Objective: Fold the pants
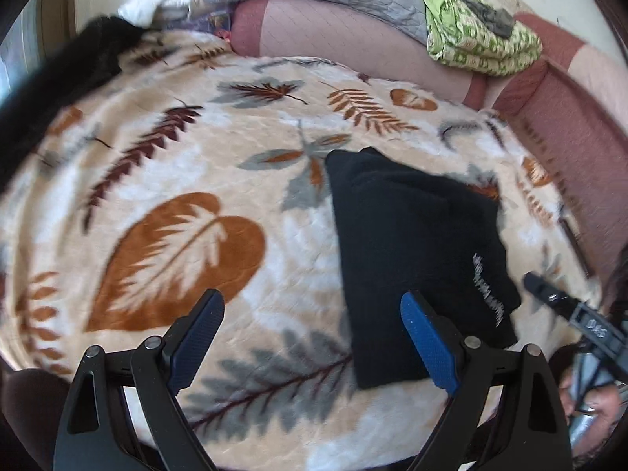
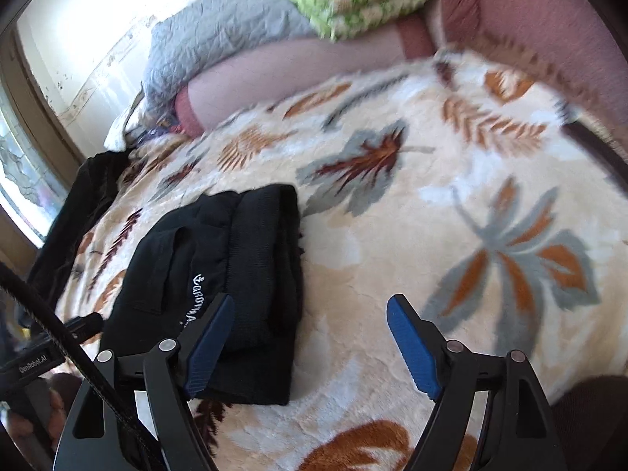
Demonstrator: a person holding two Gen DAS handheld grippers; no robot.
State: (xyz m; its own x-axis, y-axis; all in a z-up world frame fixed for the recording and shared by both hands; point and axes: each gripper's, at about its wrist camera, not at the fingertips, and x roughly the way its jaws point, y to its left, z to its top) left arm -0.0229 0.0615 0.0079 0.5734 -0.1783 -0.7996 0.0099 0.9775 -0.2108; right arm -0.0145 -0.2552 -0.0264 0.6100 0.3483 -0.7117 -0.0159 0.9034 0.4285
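Black pants (image 1: 416,251) lying folded in a small bundle on the leaf blanket (image 1: 188,180), left gripper (image 1: 314,337) hanging wide open and holding nothing, right gripper (image 2: 310,337) hanging wide open beside the bundle, also holding nothing

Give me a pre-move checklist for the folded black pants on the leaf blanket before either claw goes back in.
1. Folded black knit pants lie as a compact bundle on the cream leaf-print fleece blanket: ok.
2. Left claw open, nothing between its pads: ok.
3. Right claw open, holding nothing: ok.
4. Pants free of both claws: ok, though the right claw's blue finger overlaps the bundle in its view; contact cannot tell.
5. Edges of the fold aligned: cannot tell, the views are blurred.
6. Second black garment at the blanket's far edge, apart from the bundle: ok.
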